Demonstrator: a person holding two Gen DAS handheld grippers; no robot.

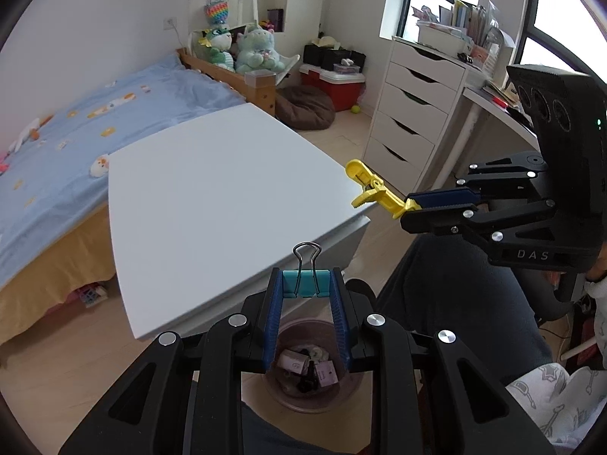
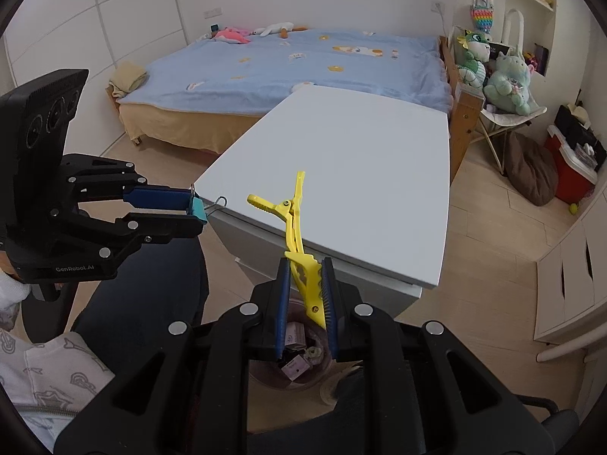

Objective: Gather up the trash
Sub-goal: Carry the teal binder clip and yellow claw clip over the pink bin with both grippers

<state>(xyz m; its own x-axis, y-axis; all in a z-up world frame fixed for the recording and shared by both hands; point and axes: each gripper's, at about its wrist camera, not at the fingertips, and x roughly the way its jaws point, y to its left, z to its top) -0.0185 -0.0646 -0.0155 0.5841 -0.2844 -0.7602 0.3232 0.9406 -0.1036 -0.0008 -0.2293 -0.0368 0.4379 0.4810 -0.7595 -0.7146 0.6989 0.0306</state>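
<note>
Bedroom floor at lower centre holds a round bin [image 1: 315,390], above which the left gripper [image 1: 306,284] pinches a light, stiff teal binder clip [image 1: 305,283] across its body while the right gripper [image 2: 305,284] clamps a slippery yellow plastic hair clip [image 2: 294,235] by its tail.

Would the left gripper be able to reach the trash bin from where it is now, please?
Probably yes. The left gripper, shut on the teal binder clip, hangs beside the white table's edge, with the trash bin open below and nothing visible between.
</note>
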